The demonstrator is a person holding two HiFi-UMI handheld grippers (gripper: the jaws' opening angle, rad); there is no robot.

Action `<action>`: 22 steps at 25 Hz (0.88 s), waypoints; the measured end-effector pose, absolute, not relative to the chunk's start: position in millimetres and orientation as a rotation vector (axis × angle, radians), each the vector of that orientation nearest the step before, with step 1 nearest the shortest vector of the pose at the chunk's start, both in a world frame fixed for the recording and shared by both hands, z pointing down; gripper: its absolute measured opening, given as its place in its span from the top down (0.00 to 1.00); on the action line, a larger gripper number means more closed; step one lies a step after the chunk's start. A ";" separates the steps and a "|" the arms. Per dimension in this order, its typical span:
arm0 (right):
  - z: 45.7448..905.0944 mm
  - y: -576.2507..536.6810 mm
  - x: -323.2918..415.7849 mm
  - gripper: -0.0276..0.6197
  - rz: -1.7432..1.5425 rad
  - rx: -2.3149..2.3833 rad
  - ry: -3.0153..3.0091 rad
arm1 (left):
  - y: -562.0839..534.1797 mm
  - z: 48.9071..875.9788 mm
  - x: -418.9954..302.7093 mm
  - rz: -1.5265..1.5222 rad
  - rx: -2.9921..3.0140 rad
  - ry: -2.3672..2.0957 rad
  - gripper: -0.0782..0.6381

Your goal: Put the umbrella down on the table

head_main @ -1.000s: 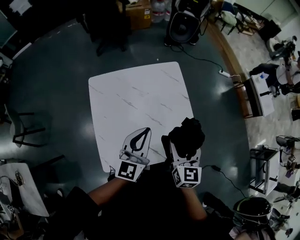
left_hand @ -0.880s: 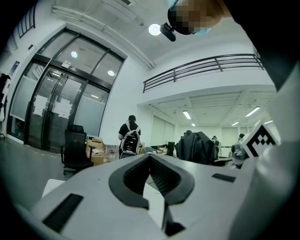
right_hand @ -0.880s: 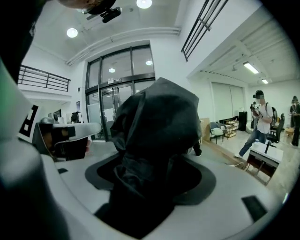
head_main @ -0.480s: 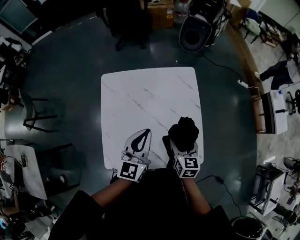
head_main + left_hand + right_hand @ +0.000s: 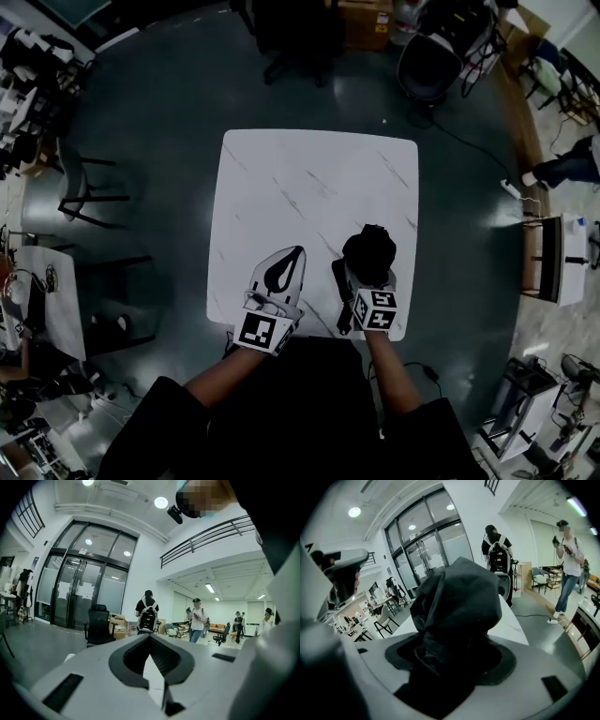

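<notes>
- While I stand at the near edge of the white marbled surface [image 5: 309, 178], a dark chair [image 5: 86, 192] sits on the grey floor [image 5: 150, 112] well off to its left.
- My left tool [image 5: 292, 258] hovers over the near-left part of the surface. Its jaws meet at the tips, leaving only a teardrop gap behind them, and they grip nothing.
- Its marker cube [image 5: 262, 333] sits just past the near edge of the surface, on my side.
- Through the left gripper view I look out over the surface at a black office chair [image 5: 98, 623] and a person with a backpack [image 5: 148, 616] across the hall.
- My right tool [image 5: 361, 281] is beside the left one, over the near-right part of the surface, with its jaws clamped on the folded black umbrella [image 5: 369, 253].
- The umbrella's bunched fabric stands up out of the jaws and fills the middle of the right gripper view.
- From the head view I cannot quite tell whether its lower end touches the surface or hangs just above it.
- Right of the surface, a thin cable [image 5: 469, 150] trails across the floor.
</notes>
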State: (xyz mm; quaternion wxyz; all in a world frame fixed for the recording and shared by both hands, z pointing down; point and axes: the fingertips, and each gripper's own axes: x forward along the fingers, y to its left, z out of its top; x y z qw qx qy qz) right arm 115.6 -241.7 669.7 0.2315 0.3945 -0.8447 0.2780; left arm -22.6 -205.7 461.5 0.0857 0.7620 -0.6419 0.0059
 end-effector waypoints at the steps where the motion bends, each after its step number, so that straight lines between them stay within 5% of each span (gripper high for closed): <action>1: 679.2 -245.0 114.7 0.43 0.774 1.068 -2.309 | -207.7 463.4 -21.5 0.022 2.264 -1.913 0.88; 22: 804.4 -259.5 108.1 0.43 0.924 0.956 -2.038 | -209.7 474.1 -53.0 0.034 2.050 -2.066 0.88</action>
